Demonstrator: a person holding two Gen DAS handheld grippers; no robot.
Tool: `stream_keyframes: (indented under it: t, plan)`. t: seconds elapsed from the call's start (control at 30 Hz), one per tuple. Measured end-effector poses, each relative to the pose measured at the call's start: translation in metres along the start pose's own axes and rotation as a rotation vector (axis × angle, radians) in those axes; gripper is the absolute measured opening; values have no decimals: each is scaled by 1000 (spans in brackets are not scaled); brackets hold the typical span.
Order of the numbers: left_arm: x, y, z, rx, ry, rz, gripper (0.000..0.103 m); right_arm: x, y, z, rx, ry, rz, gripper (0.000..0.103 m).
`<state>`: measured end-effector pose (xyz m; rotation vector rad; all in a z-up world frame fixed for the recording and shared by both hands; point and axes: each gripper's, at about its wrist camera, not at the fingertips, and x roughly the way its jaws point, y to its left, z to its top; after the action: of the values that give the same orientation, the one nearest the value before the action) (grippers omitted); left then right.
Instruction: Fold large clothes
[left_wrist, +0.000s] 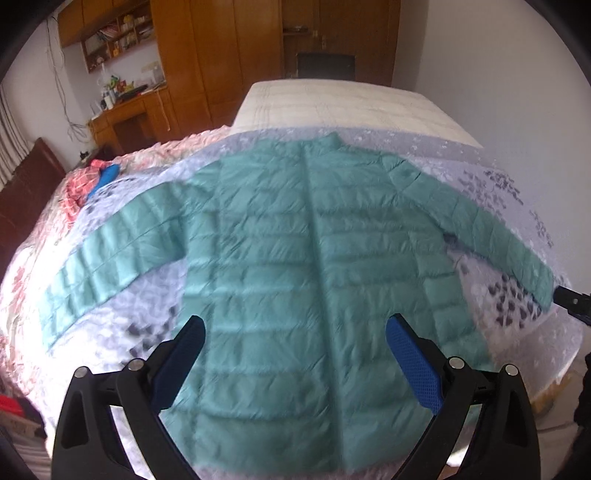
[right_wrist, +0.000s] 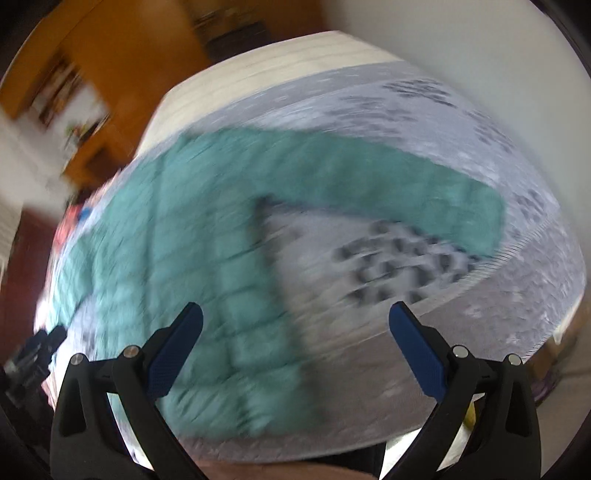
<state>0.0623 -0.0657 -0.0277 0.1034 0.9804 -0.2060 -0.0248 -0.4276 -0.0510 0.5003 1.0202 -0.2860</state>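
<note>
A teal quilted puffer jacket (left_wrist: 310, 251) lies flat and face up on the bed, collar away from me, both sleeves spread out to the sides. My left gripper (left_wrist: 295, 332) is open and empty, hovering above the jacket's lower hem. In the blurred right wrist view the jacket (right_wrist: 192, 258) fills the left side, with its right sleeve (right_wrist: 424, 192) stretched out to the right. My right gripper (right_wrist: 295, 317) is open and empty above the jacket's right side edge. The right gripper's tip also shows in the left wrist view (left_wrist: 572, 301) by the sleeve cuff.
The bed has a grey-white patterned sheet (left_wrist: 498, 192) and a cream quilt (left_wrist: 351, 107) at the far end. A pink checked cloth with something blue (left_wrist: 92, 181) lies at the left. A wooden desk and shelves (left_wrist: 122, 74) and wardrobe stand behind.
</note>
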Motion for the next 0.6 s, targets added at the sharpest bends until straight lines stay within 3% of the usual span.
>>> stream_keyframes:
  t: [0.17,0.27,0.37,0.6]
  plan:
    - [42,-30,36,-43,-24,-47,98,22,-103,37,182,-9,-50,100]
    - [78,-50,58,-47,8,-49,98,45,-155,51,256,19,-59,100]
    - [115,-67,75,-62,38,-60,98,71,-191,62,291,59,-86,100]
    - [177,-81,100,-130,67,-66,97,111,-232,78,324,128,-13,100]
